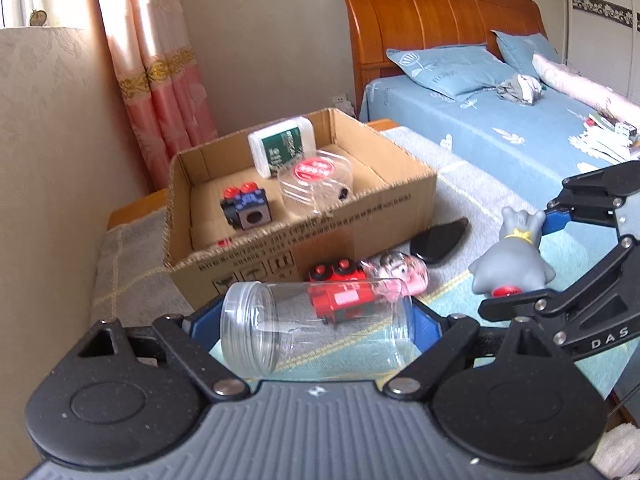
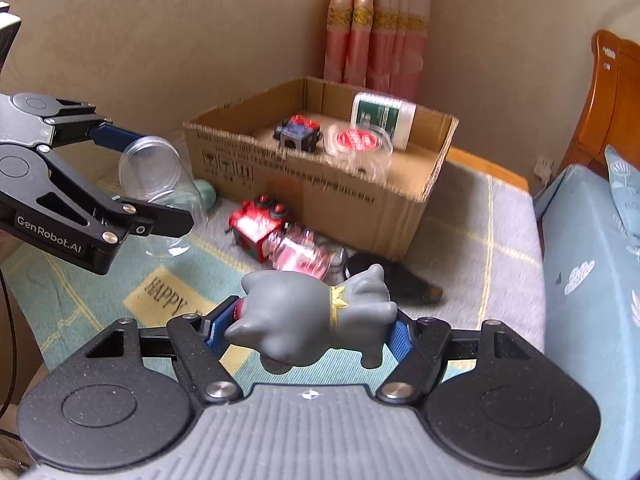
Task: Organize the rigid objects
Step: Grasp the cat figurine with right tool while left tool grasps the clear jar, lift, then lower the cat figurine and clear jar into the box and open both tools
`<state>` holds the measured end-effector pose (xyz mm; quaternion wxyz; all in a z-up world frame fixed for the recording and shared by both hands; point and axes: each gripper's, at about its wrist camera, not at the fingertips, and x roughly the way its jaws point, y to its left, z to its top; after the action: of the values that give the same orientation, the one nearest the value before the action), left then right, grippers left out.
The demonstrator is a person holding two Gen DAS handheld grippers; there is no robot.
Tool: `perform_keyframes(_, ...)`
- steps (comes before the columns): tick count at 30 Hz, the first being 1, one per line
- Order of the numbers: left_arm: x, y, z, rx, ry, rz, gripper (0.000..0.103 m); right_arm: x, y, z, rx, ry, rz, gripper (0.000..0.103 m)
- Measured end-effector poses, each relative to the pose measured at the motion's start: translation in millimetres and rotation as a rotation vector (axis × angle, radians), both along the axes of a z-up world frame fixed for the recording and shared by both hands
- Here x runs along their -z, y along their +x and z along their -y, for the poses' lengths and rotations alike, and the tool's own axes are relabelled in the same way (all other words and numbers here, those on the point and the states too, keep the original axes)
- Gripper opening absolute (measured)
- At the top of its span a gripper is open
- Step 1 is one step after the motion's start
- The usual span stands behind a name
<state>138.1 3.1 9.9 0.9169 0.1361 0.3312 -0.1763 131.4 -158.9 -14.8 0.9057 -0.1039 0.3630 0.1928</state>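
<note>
My left gripper [image 1: 316, 328] is shut on a clear plastic jar [image 1: 312, 332], held sideways above the mat; it also shows in the right wrist view [image 2: 156, 176]. My right gripper [image 2: 308, 330] is shut on a grey rubber animal toy [image 2: 316, 312], seen at the right in the left wrist view [image 1: 512, 260]. An open cardboard box [image 1: 320, 236] lies ahead; in it are a blue-black toy cube [image 1: 246, 206], a clear round tub with a red label [image 1: 316, 184] and a green-white pack [image 1: 282, 146].
On the mat [image 2: 168, 300] in front of the box lie a red toy cube [image 2: 260, 226], a clear pink-printed packet [image 2: 304, 252] and a black flat object [image 2: 396, 282]. A bed [image 1: 500, 128] with blue sheets stands to the right. A wall and curtain stand behind the box.
</note>
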Motion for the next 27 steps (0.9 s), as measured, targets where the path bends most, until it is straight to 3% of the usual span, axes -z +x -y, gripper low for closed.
perform_keyframes(12,-43,42,-5,-0.049,-0.003,0.099,0.090,-53,62,-7,-0.010,0.021,0.117,0.077)
perform_keyframes(22,-56,83,-9,-0.069,0.025,0.122,0.090,-56,120,-21,0.054,0.017,0.112,0.078)
perform_keyframes(23,-56,87,-10,-0.071,0.028,0.120,0.090,-53,124,-21,0.062,0.016,0.108,0.079)
perform_keyframes(25,-56,97,-10,-0.076,0.031,0.112,0.090,-46,129,-21,0.068,0.023,0.092,0.095)
perform_keyframes(27,-55,105,-11,-0.084,0.029,0.103,0.090,-43,127,-18,0.070,0.041,0.087,0.099)
